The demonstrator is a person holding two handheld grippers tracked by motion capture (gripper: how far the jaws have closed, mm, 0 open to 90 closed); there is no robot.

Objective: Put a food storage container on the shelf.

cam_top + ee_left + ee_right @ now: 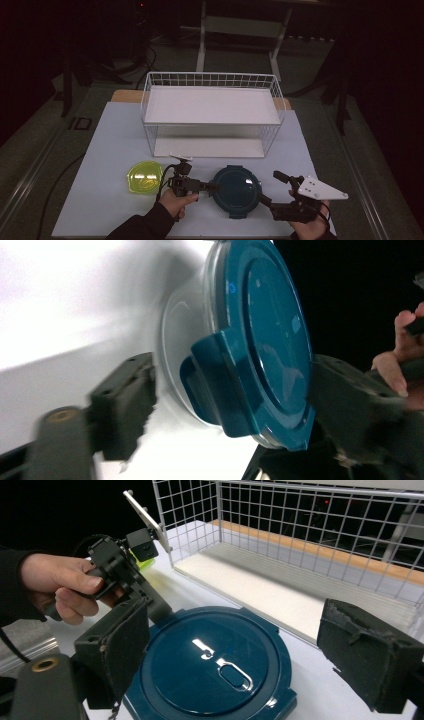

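A round container with a dark teal lid sits on the white mat near the table's front. My left gripper reaches in from the left, level with the table. It is open, its jaws either side of the lid's side latch tab without closing on it. My right gripper comes in from the right, also open. The teal lid lies between and below its two black pads. The person's left hand grips the other tool beyond the lid.
A white wire rack with two shelves stands behind the container, its lower shelf close to the lid. A yellow-green translucent bowl lies left of the left gripper. The mat's front edge is near both hands.
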